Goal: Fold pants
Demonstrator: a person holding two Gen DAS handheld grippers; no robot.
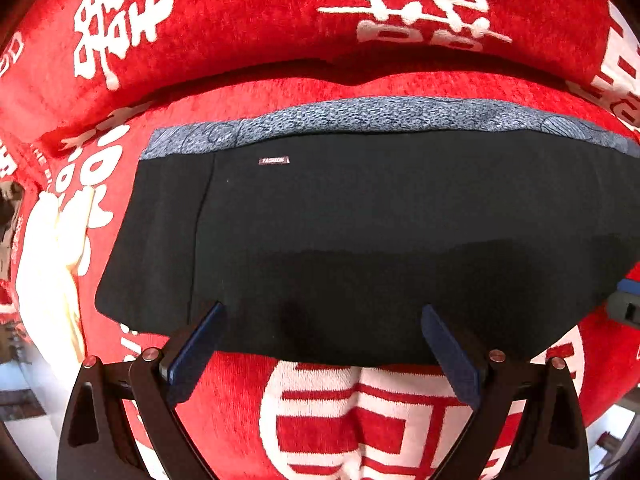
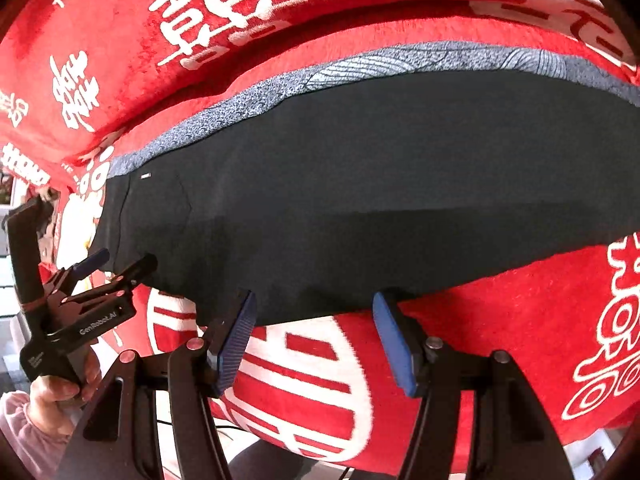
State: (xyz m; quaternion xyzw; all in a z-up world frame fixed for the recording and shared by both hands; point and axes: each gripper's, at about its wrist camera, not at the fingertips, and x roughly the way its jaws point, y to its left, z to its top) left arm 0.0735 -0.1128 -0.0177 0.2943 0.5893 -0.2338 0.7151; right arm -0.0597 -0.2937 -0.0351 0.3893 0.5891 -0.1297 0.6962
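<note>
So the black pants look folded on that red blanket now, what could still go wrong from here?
1. The left tool and right tool both hang open right over the near edge of the pants; a finger could snag the cloth and drag the fold open.
2. The grey patterned layer shows along the far edge, so the layers look unevenly lined up; another fold may come out crooked.
3. The red blanket looks plush and rumpled, so the pants could shift or wrinkle.

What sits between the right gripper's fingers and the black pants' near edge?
Nothing but bare red cover between right gripper and black pants; right wrist view shows it.
</note>
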